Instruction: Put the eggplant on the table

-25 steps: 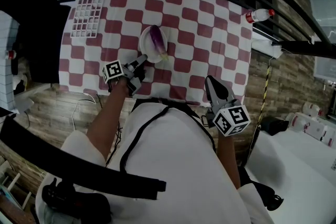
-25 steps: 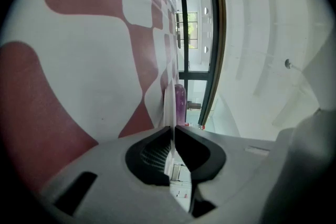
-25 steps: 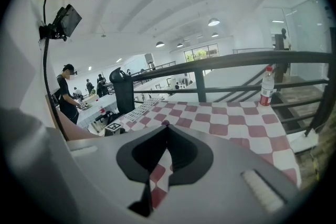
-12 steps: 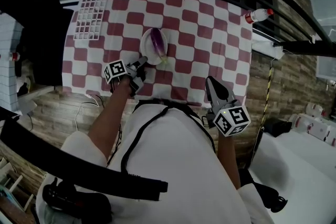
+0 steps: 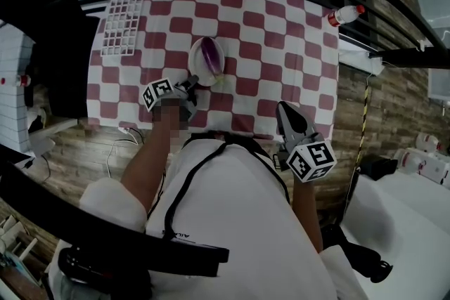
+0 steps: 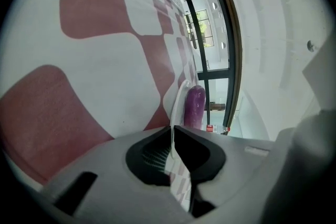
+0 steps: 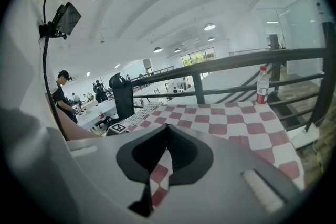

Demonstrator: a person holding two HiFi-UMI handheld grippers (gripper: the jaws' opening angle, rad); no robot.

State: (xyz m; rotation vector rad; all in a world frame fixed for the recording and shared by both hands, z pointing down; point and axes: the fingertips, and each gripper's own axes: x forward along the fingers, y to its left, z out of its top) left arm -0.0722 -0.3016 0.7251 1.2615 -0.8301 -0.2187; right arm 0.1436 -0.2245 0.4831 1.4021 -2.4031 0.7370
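Left gripper view shows the eggplant (image 6: 195, 105) lying on the white plate (image 6: 179, 99), which sits on the checked table (image 5: 281, 24). Tip that plate too sharply and the eggplant will probably roll quickly, perhaps off the table's edge. You only have the thin rim, so it may also slip from your pinch and let the plate drop. Your left gripper (image 6: 172, 131) is clenched on the plate's near rim. Your right gripper (image 7: 167, 128) hangs over the table's near edge, well apart from the plate, its jaws pressed together on nothing.
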